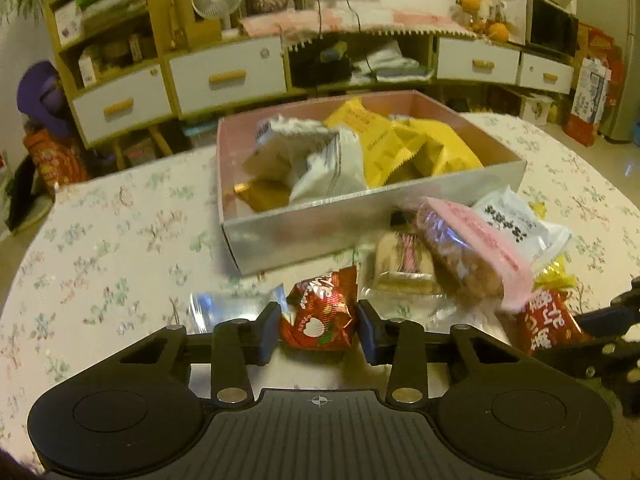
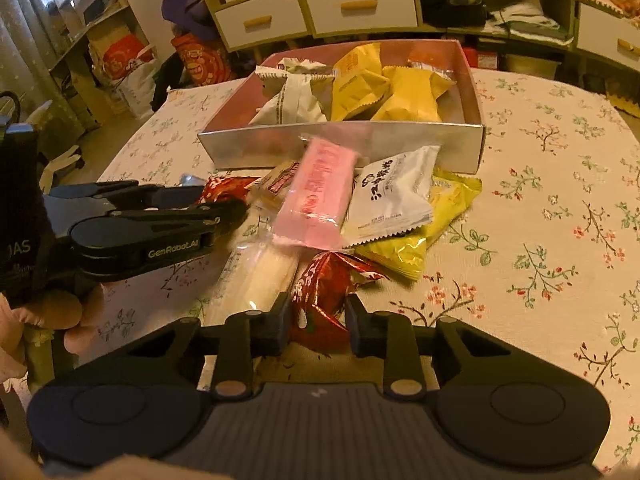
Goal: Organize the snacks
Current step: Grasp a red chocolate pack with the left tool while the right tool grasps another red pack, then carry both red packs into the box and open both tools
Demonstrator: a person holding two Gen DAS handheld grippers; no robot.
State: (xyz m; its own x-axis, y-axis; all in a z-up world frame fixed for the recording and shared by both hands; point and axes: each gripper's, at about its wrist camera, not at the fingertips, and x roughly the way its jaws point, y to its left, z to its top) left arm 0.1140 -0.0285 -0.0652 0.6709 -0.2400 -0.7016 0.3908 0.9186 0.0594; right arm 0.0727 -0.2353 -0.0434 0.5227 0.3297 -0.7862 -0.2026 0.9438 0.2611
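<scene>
A silver box (image 1: 304,236) (image 2: 360,142) with a pink inside holds white and yellow snack packets (image 1: 384,144) (image 2: 360,88). In front of it lies a pile of loose snacks: a pink packet (image 1: 472,232) (image 2: 320,196), a white packet (image 1: 512,220) (image 2: 392,196), a yellow packet (image 2: 436,232), a clear-wrapped pale bar (image 2: 260,268). My left gripper (image 1: 319,330) is closed around a red snack packet (image 1: 320,316) on the table. My right gripper (image 2: 316,320) is closed around another red snack packet (image 2: 324,292) (image 1: 548,324).
The table has a floral cloth (image 1: 112,264) (image 2: 552,208). The left gripper (image 2: 224,208) shows in the right wrist view at the pile's left side. Cabinets with white drawers (image 1: 228,76) stand behind the table.
</scene>
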